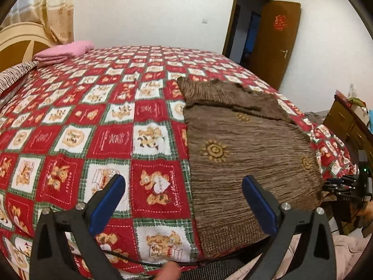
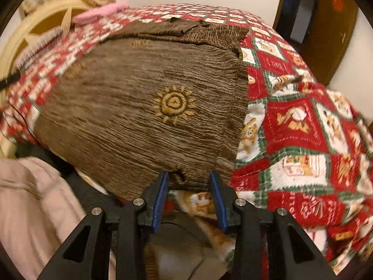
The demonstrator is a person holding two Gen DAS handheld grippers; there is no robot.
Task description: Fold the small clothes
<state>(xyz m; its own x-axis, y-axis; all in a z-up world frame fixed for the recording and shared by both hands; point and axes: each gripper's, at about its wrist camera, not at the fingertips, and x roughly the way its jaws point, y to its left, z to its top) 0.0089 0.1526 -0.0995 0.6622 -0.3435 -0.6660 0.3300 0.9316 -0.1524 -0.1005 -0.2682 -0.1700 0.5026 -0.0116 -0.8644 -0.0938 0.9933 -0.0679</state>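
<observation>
A brown garment (image 1: 244, 154) lies on the bed (image 1: 93, 116) — left gripper (image 1: 184, 186) spread wide at its 9 o'clock edge, right gripper (image 2: 188, 182) narrow over its 6 o'clock hem; grip unclear.

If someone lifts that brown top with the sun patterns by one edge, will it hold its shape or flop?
The brown top would probably flop: it drapes over the edge of the bed and already lies folded near its collar. Its crinkled knit looks light and likely stretchy, so it may sag. The rough ribbing suggests it shouldn't slip easily from the right gripper.
</observation>
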